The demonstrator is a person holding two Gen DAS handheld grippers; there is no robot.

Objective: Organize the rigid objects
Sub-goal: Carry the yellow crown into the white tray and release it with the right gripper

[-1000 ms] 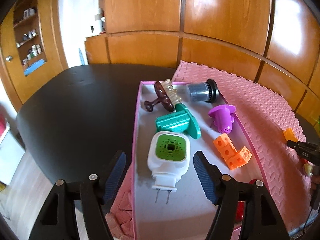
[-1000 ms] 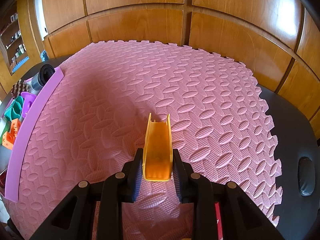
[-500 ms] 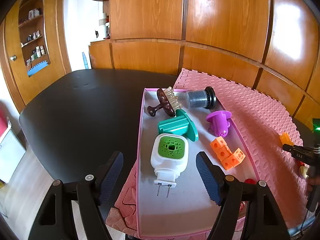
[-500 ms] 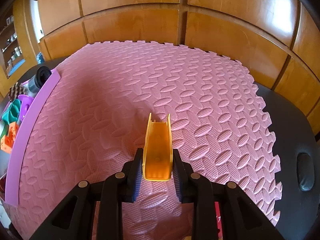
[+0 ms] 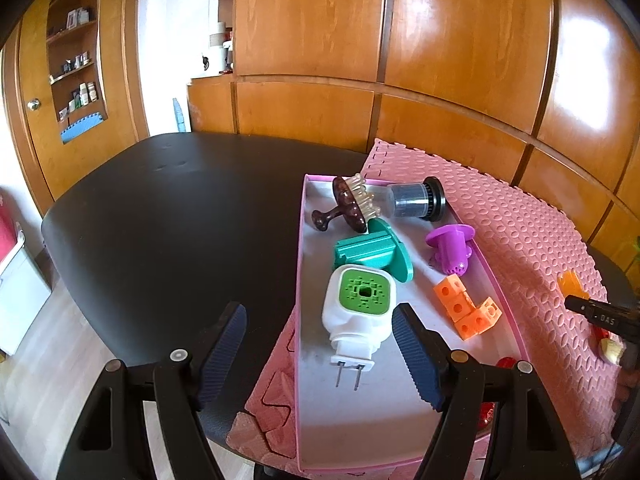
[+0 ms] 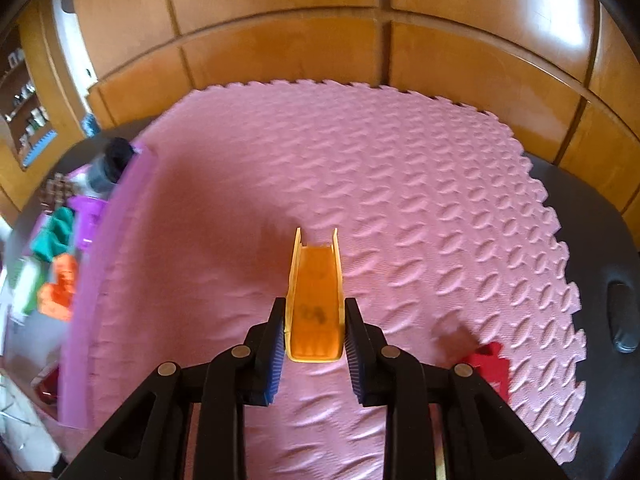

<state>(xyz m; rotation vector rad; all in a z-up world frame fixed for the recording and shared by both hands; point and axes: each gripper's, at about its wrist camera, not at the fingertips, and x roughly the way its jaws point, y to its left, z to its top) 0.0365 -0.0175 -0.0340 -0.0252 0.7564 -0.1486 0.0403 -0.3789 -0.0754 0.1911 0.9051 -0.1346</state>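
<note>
A pink-rimmed tray (image 5: 500,300) holds a white plug-in device with a green top (image 5: 360,312), a teal part (image 5: 372,254), a purple part (image 5: 450,248), orange cubes (image 5: 466,312), a brown brush (image 5: 348,204) and a dark cylinder (image 5: 416,200). My left gripper (image 5: 320,344) hovers open over the tray's near end, its fingers either side of the plug-in device and apart from it. My right gripper (image 6: 316,304) is shut on a yellow channel-shaped piece (image 6: 316,276), held above the pink foam mat (image 6: 400,168). It also shows at the right edge of the left wrist view, as the right gripper (image 5: 592,314).
The tray (image 6: 104,260) lies at the mat's left edge on a black table (image 5: 168,220). A red piece (image 6: 488,364) lies on the mat near my right gripper. Wooden wall panels stand behind the table. A black hollow (image 6: 620,316) sits in the table on the right.
My left jaws have widened a little and the view has drawn back from the plug-in device. My right gripper has shifted left toward the tray with the yellow piece; the red piece has come into view.
</note>
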